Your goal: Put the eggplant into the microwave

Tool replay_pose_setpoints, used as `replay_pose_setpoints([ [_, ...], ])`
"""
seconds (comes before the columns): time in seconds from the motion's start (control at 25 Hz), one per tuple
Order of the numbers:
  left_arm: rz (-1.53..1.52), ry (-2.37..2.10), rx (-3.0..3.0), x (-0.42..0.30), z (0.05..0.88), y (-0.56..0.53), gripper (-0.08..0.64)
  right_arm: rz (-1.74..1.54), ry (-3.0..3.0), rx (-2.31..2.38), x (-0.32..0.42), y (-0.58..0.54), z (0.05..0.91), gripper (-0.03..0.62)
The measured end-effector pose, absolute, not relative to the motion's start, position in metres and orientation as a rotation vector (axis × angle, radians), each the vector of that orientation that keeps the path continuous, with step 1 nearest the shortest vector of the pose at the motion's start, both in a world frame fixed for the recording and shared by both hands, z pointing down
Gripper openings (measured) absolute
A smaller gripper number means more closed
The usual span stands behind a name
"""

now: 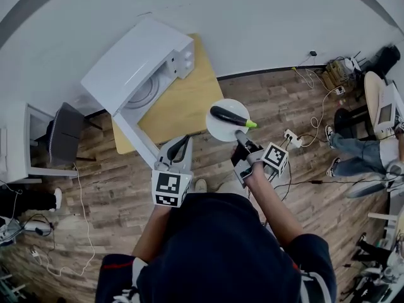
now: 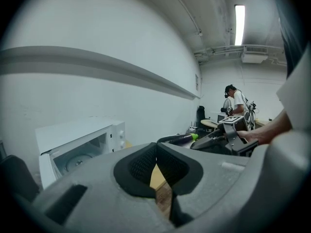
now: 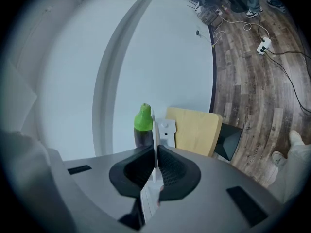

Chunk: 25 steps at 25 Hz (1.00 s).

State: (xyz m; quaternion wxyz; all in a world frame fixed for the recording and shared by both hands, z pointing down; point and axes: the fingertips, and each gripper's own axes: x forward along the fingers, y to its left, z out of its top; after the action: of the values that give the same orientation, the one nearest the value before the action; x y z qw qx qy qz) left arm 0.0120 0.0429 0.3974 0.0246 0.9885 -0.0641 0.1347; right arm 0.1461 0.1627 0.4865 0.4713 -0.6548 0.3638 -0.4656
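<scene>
A dark purple eggplant (image 1: 228, 116) with a green stem lies on a white plate (image 1: 218, 130), held in the air off the table's right corner. My right gripper (image 1: 240, 136) is shut on the plate's near rim. In the right gripper view the plate (image 3: 155, 144) shows edge-on between the jaws, with the eggplant (image 3: 143, 125) to its left. The white microwave (image 1: 136, 65) stands on the wooden table (image 1: 183, 100), its door (image 1: 136, 137) swung open toward me. My left gripper (image 1: 183, 142) is shut and empty beside the door's end. Its view shows the open microwave (image 2: 77, 149) and the eggplant (image 2: 177, 139).
A black chair (image 1: 63, 134) stands left of the table. A power strip (image 1: 292, 137) and cables lie on the wooden floor to the right. A seated person's legs (image 1: 353, 147) are at the far right, and another person (image 2: 235, 101) stands in the background.
</scene>
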Motion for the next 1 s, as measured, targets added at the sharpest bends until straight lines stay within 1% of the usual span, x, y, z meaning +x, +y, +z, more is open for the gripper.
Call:
replay_pose_setpoints([
  [0.44,0.427,-0.385,3.016,0.021,0.402,-0.005,0.017,-1.258,0.996,-1.554,0.165,0.096,0.496,0.022],
  [1.0,0.431,-0.838,2.872,0.018,0.402,-0.069,0.017,-1.512,1.265,-1.416,0.176,-0.019,0.505,0.021],
])
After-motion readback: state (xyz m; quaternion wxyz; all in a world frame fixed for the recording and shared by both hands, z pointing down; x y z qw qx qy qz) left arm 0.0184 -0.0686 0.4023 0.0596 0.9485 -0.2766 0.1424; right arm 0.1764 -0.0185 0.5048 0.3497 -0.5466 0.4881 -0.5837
